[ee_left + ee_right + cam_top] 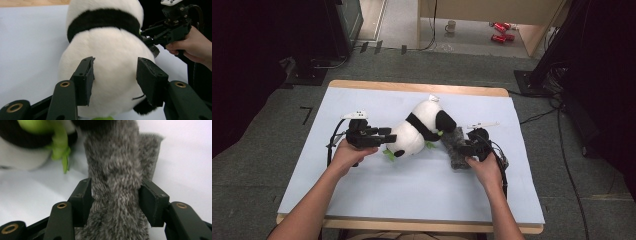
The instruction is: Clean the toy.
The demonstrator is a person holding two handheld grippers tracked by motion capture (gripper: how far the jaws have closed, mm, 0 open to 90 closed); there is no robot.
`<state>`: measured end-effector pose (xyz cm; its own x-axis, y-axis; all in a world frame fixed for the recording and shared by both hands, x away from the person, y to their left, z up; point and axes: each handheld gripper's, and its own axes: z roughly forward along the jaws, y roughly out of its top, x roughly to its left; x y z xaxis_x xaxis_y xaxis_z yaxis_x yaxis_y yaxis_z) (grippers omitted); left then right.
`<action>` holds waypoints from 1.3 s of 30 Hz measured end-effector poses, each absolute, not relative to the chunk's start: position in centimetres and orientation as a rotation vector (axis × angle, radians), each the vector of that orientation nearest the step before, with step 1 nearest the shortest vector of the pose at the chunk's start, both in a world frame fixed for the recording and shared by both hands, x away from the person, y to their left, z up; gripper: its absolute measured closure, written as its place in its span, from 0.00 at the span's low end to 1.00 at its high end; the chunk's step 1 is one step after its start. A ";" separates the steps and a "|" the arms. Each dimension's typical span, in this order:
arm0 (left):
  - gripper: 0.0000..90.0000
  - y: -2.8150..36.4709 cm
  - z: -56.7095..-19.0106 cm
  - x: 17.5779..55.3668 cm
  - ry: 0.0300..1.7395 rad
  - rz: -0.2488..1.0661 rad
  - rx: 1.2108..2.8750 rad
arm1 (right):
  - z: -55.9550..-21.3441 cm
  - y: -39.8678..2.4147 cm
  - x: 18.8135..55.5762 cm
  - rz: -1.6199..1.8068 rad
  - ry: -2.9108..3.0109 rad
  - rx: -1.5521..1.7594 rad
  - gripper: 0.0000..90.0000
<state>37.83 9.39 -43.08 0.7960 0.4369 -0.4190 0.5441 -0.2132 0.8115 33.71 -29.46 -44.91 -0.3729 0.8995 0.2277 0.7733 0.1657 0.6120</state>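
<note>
Both claws mid-table | left claw [388, 135] at panda [419, 131] | right claw [463, 148] astride grey fur [455, 142]

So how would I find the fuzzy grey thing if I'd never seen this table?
Look at the table under the pale blue sheet. In its middle lies a black-and-white panda toy. Just to the right of the panda, against its dark end, sits the grey furry cloth, between the right tongs. It is the one shaggy, all-grey thing there, with no white and no green bits.
</note>
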 end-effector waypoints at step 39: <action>0.39 8.1 -44.1 38.0 0.720 -0.102 1.959 | -44.8 -32.6 34.6 0.894 2.132 1.652 0.87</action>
